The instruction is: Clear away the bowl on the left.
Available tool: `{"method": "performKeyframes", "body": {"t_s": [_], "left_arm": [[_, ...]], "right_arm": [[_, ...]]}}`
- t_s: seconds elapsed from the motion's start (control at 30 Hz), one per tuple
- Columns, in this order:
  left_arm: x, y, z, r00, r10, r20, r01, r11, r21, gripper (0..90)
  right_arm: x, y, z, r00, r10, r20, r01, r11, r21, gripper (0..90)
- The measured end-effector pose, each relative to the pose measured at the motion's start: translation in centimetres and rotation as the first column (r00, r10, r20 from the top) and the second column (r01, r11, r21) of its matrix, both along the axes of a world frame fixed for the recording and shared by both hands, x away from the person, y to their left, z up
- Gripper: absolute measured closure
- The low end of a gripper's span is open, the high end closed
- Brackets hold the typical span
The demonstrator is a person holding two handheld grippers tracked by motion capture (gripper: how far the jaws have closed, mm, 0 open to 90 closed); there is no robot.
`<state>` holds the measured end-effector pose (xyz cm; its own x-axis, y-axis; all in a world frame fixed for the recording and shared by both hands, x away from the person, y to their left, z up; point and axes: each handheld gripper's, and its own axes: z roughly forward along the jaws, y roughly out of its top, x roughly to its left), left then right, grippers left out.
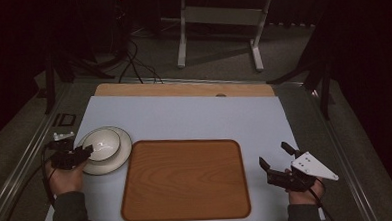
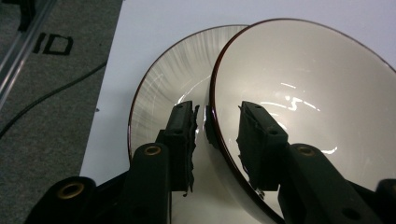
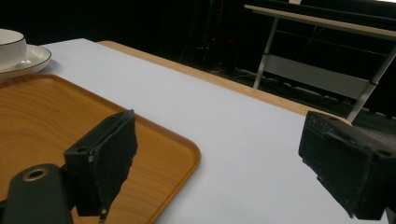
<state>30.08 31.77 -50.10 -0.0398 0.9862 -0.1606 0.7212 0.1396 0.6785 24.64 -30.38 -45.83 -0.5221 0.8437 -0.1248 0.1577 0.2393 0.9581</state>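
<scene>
Glossy glazed ceramic bowl and plate; smooth wood-grain tray; matt white mat.

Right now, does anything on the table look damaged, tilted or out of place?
Nothing is spilled or broken. The white bowl with a dark rim sits off-centre on the white ribbed plate, towards one side. The foam pads of the left hand-held gripper look ragged at their edges.

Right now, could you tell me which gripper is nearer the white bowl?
Left. The left gripper straddles the bowl rim; the right gripper waits beyond the wooden tray.
</scene>
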Motion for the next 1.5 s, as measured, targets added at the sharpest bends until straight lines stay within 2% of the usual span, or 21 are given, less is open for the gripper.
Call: {"method": "performKeyframes", "body": {"t_s": [0.27, 0.4, 0.53, 0.77, 1.0, 1.3, 1.5], "left_arm": [[0.4, 0.0, -0.4, 0.9992, -0.003, -0.041, 0.002, 0.9996, -0.03, 70.3], [0.7, -0.2, -0.6, 0.9984, 0.003, -0.056, -0.004, 0.9996, -0.026, 69.0], [0.8, -0.1, -0.8, 0.998, 0.005, -0.063, -0.009, 0.9985, -0.053, 67.4], [0.9, 0.3, -1.1, 0.9979, 0.02, -0.061, -0.028, 0.9914, -0.128, 68.0], [1.1, 0.8, -1.4, 0.9977, 0.042, -0.053, -0.053, 0.9768, -0.208, 72.3], [1.1, 0.8, -1.4, 0.9973, 0.033, -0.066, -0.046, 0.9762, -0.212, 80.1], [0.9, 1.0, -1.5, 0.9974, 0.037, -0.061, -0.051, 0.969, -0.242, 81.1]], "right_arm": [[0.0, 0.0, 0.0, 1.0, -0.001, 0.006, 0.001, 1.0, 0.001, 11.2], [-0.1, 0.0, 0.1, 0.9999, -0.001, 0.01, 0.001, 1.0, 0.0, 11.3], [0.0, -0.1, 0.1, 0.9999, -0.004, 0.01, 0.004, 1.0, -0.002, 11.3], [0.0, -0.1, 0.1, 0.9999, -0.008, 0.007, 0.008, 1.0, -0.004, 11.3], [-0.1, 0.0, 0.0, 0.9999, -0.006, 0.011, 0.006, 1.0, -0.014, 11.3], [-0.1, -0.1, 0.1, 0.9997, -0.022, 0.011, 0.023, 1.0, -0.01, 13.6], [-0.1, -0.1, 0.1, 0.9996, -0.024, 0.012, 0.024, 1.0, -0.007, 13.5]]}}
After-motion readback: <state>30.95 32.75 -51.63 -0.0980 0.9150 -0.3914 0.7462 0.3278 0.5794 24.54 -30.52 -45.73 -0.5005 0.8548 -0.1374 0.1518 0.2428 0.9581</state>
